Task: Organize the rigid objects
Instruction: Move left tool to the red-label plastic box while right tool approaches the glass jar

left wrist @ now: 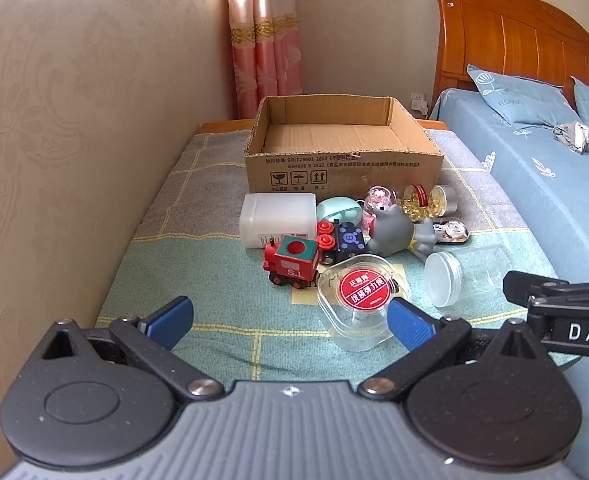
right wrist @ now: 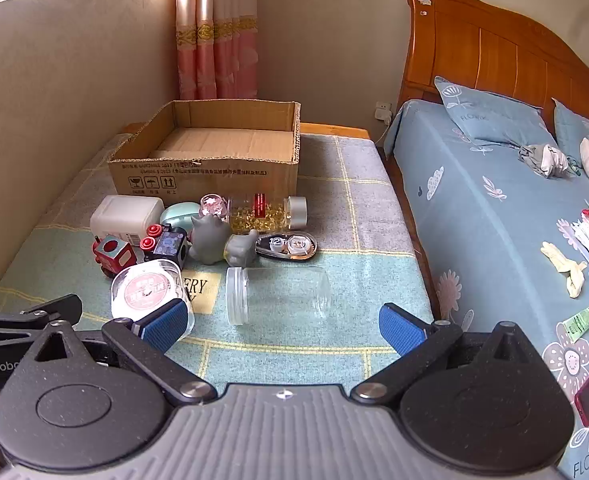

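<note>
Both the left hand-held gripper (left wrist: 290,318) and the right hand-held gripper (right wrist: 282,320) are spread wide, empty, above toys clustered before a cardboard box (left wrist: 344,160).

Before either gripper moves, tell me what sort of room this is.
Most likely a bedroom at home. A bed with a wooden headboard and blue pillow stands at the right, pink curtains hang by a window, and toys and jars lie before a cardboard box.

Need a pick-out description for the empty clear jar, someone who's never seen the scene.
Start at the open cardboard box at the far end of the checked blanket. In the clutter in front of it, nearest the big bed, lies the clear jar on its side. Unlike the capsule bottle by the box, it is empty, with a frosted lid.
</note>
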The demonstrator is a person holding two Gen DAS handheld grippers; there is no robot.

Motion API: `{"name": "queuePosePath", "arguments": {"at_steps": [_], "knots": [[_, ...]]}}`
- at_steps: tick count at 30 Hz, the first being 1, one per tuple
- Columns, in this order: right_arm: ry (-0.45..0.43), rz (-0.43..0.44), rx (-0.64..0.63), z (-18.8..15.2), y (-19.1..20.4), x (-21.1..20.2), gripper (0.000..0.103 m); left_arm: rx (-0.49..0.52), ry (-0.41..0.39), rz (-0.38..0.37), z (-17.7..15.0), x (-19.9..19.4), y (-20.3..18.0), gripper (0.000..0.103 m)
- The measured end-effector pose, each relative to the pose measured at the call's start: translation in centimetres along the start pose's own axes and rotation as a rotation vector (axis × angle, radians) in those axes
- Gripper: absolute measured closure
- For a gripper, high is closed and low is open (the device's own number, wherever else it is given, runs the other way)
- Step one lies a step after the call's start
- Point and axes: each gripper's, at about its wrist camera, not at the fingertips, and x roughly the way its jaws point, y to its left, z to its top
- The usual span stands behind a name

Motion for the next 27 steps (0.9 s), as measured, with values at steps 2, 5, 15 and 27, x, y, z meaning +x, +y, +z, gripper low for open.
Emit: {"name": "queuePosePath", "arguments": {"at_steps": [2, 5, 15, 27], "knots": [[-0.001, 0.000, 0.000, -0.01, 0.05, 0.01, 0.000, -0.001, 0.000, 0.001, -0.04, 0.02, -0.02, 0.001], [-0.001, 0.001, 0.001, -0.06, 0.02, 0.02, 0.000, 0.000, -0.001, 0.001, -0.03, 0.02, -0.03, 0.001], [-0.005, 0.000, 0.002, -0.10, 0.01, 0.08, 0.000, -0.004, 0.001, -0.002, 0.04, 0.10, 0.01, 0.001], [-0.027, 0.003, -0.011, 0.12, -0.08, 0.37, 0.000, -0.015, 0.005, -0.031, 0.04, 0.76, 0.04, 0.001]]}}
